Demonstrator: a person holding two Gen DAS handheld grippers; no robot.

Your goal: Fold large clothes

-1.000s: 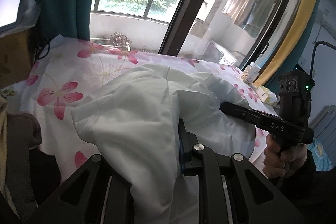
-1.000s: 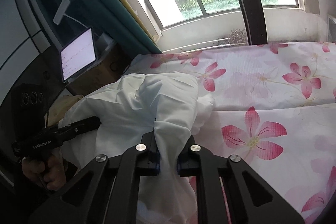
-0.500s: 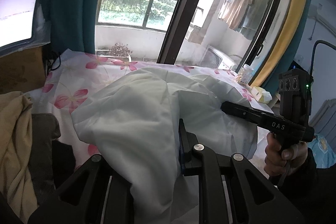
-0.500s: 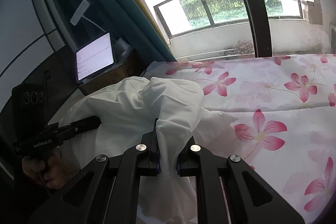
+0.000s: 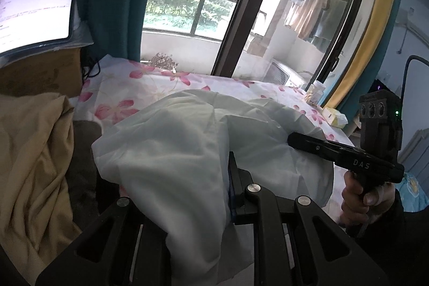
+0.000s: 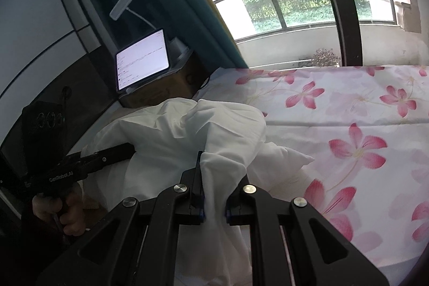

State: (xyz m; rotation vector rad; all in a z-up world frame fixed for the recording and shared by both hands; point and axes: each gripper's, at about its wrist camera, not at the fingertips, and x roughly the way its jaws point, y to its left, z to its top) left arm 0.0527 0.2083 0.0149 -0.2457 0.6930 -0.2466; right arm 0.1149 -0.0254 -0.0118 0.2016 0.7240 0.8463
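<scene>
Large white garment of thin, slightly sheer cloth (image 5: 171, 152), bunched and rumpled into a soft mound, lifted off the pink-flowered white bedsheet (image 6: 348, 103) at two pinched points. Draped in loose folds between them, hanging limp below each pinch. Far edge trailing onto the sheet, one crumpled corner (image 6: 289, 154) resting flat. Not yet folded, no neat creases showing.

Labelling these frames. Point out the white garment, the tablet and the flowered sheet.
white garment (image 6: 225, 130): right wrist view, its bunched upper folds.
tablet (image 6: 143, 58): right wrist view, middle of lit screen.
flowered sheet (image 6: 348, 109): right wrist view, bare flat stretch.
</scene>
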